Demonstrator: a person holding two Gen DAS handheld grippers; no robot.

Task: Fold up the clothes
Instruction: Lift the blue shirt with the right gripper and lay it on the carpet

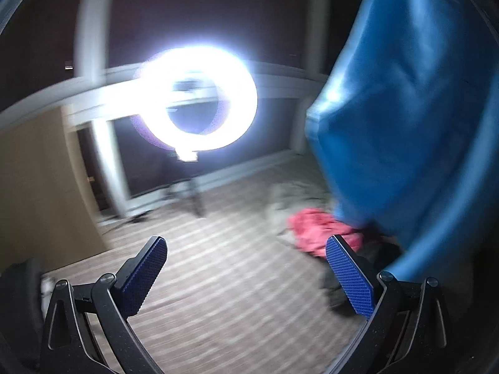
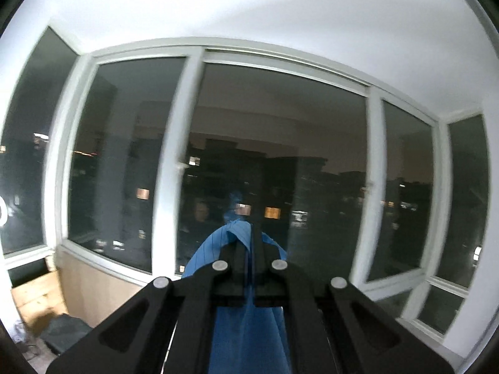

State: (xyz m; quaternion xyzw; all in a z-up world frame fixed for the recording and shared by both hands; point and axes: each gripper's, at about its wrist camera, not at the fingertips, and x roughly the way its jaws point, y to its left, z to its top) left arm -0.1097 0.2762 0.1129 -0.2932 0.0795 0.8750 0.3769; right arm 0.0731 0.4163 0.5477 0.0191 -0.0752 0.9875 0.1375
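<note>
a blue garment (image 2: 246, 321) is clamped between the closed fingers of the right gripper (image 2: 252, 233), hanging below it. the left gripper (image 1: 246, 275) is spread wide and empty, the garment hanging to its right, a red garment (image 1: 315, 229) beyond it.

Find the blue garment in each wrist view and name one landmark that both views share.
Left wrist: the blue garment hangs at the right, above the red cloth.
Right wrist: it sits bottom centre, pinched in the shut right gripper.
Shared landmark: the white window frame.
</note>
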